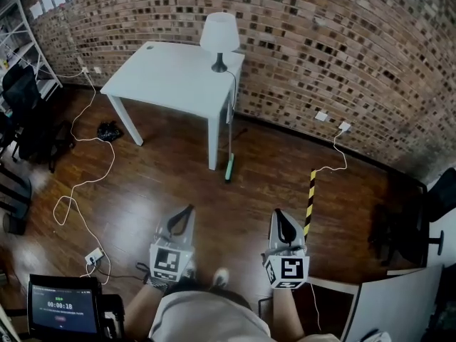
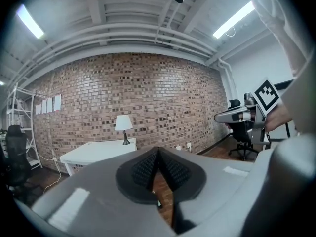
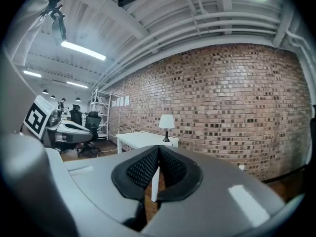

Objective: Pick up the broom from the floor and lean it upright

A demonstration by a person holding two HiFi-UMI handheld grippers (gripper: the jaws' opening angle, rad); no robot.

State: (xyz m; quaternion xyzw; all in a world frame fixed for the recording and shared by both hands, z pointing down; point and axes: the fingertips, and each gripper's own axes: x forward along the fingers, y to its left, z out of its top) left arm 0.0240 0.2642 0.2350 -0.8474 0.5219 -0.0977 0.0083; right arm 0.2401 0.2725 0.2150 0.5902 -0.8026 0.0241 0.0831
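Note:
The broom (image 1: 230,144) stands upright against the front right leg of the white table (image 1: 171,73), its thin handle running up along the leg and its green head (image 1: 229,169) on the wooden floor. Both grippers are held low in front of the person, well back from the broom. My left gripper (image 1: 187,211) (image 2: 158,152) is shut with nothing between its pads. My right gripper (image 1: 280,216) (image 3: 159,149) is also shut and empty. Each gripper points level toward the brick wall and the table. The broom cannot be made out in either gripper view.
A lamp (image 1: 219,38) stands on the table's corner. White cable (image 1: 85,184) loops over the floor to a power strip (image 1: 94,256). A black-and-yellow strip (image 1: 310,194) lies at right. Office chairs (image 1: 21,105) stand at left, another chair (image 1: 420,219) at right. A timer screen (image 1: 63,308) is near left.

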